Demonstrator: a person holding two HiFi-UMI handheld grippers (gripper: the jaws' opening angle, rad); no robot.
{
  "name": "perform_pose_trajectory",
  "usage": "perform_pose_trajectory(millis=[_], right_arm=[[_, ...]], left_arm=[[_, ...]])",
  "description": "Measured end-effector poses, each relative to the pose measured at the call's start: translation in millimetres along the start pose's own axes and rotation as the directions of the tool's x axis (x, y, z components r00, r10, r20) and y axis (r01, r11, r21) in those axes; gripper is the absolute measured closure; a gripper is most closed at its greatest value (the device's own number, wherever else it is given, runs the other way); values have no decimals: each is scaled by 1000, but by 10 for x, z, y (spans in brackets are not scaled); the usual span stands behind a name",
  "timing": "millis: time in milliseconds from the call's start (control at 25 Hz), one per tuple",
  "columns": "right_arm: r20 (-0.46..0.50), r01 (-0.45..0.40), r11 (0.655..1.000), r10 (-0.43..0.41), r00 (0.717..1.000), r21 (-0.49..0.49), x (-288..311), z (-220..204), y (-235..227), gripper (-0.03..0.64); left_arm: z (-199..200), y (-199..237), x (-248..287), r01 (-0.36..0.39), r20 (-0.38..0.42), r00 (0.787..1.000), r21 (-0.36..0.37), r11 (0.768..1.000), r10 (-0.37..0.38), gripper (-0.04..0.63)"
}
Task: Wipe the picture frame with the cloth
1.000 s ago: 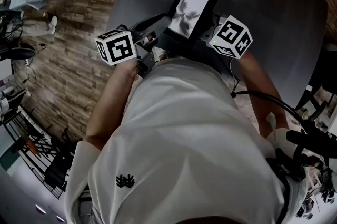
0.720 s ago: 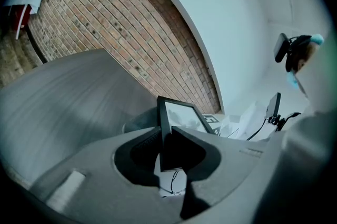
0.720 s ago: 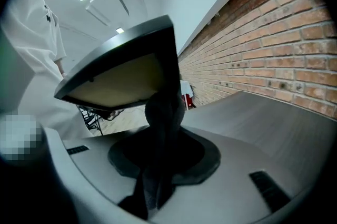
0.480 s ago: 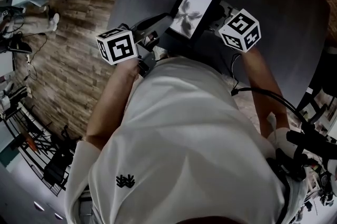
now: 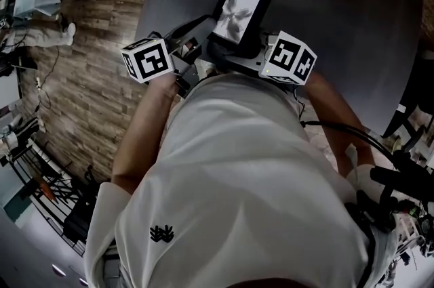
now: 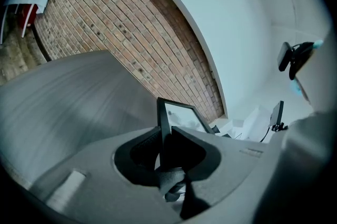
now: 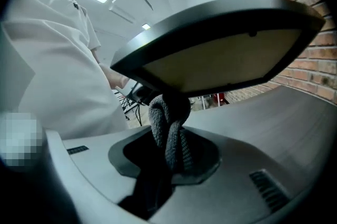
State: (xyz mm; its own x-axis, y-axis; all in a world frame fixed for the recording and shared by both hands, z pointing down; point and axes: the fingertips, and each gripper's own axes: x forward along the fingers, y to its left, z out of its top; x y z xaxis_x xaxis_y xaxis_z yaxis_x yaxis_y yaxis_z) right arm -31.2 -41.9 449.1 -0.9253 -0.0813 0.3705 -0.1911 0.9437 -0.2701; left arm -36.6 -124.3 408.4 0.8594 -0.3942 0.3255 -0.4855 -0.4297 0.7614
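Note:
The black picture frame [image 5: 237, 9] with a flower print is held tilted above the dark table [image 5: 339, 2]. My left gripper [image 6: 164, 136] is shut on the frame's [image 6: 179, 115] left edge; in the head view its marker cube [image 5: 148, 59] sits left of the frame. My right gripper [image 7: 169, 138] is shut on a bunched grey cloth [image 7: 168, 128], whose top touches the dark lower edge of the frame's back [image 7: 221, 54]. The right marker cube [image 5: 290, 57] is just below the frame's lower right corner. The right jaws are hidden in the head view.
The person's white shirt [image 5: 237, 178] fills the lower head view. Wooden floor [image 5: 102, 76] lies left of the table, with racks and cables beyond. A brick wall [image 6: 131, 33] rises behind the table. Dark chairs and gear [image 5: 407, 178] stand at the right.
The right gripper swung out to the right, then came back left and nearer under the frame's bottom. The frame shifted slightly left. The left gripper stayed put.

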Motion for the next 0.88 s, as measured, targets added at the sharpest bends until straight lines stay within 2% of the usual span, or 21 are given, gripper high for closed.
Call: perform_pose_trajectory(millis=[280,400,480,600,880], right_arm=[[21,163,984,-165,986,67,-373,22,-506,508],[38,221,972,-224,974,83,-517,43,-768,508],[42,250,964,-255,966,94,-584,42,-896,508],[29,290,950,-296,955,118,-694,-25,-996,508],[-4,390,903,-396,918,178,-922,-223,-1123,508]], left_arm=[[-79,51,31,21,-61,998,-5,1000,-21,522],[-58,129,-31,-37,-75,996,20,999,38,522],[-64,174,-66,-47,-71,996,18,999,48,522],[-107,208,-39,-15,-63,998,-8,1000,15,522],[-106,277,-25,-25,-60,998,5,1000,26,522]])
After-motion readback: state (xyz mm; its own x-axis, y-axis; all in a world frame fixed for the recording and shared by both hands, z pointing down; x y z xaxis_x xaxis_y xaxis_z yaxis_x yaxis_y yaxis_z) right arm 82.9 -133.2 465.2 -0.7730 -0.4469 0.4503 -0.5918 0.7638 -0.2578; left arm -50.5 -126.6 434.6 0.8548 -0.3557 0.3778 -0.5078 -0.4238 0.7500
